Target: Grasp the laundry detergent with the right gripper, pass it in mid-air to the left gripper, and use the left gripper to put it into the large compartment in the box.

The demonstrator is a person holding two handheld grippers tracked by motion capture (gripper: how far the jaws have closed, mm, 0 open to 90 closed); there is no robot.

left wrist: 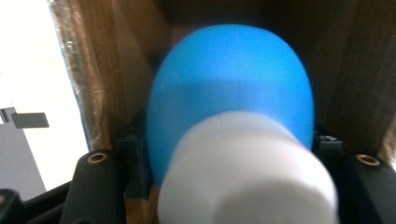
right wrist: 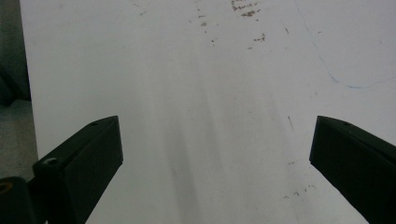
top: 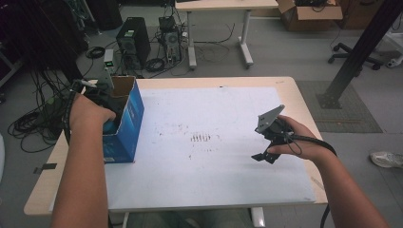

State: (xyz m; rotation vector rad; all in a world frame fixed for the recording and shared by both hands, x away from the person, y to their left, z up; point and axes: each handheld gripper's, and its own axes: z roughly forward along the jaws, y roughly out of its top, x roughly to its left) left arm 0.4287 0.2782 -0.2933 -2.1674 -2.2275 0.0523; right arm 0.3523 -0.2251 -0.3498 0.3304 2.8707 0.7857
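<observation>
The left gripper (top: 97,97) is plunged into the open top of a tall blue box (top: 127,124) that stands near the left edge of the table (top: 290,92), on the left margin of the white sheet (top: 214,161) that covers most of the tabletop. Seen along the left gripper's own jaws, a blue bottle (left wrist: 231,88) with a white cap (left wrist: 247,172) sits between them, cap toward the camera and body pointing deeper into the box. The jaws hug the bottle's sides closely and look clamped on it. The brown cardboard walls (left wrist: 116,70) of the box stand close on both sides of the bottle, so there is very little slack in there; the only free way is through the box's open top.

The right gripper (top: 266,154) hangs over the right part of the sheet, well apart from the box, held in the person's right hand (top: 297,140). Its two jaws are spread wide with nothing between them, just bare white sheet with a few brown smudges (right wrist: 247,9) and a thin blue pen line (right wrist: 345,84).

Between box and right gripper the sheet lies open, marked only by a faint stain (top: 199,137) near its middle. The near edge and the far edge are likewise free of things.
</observation>
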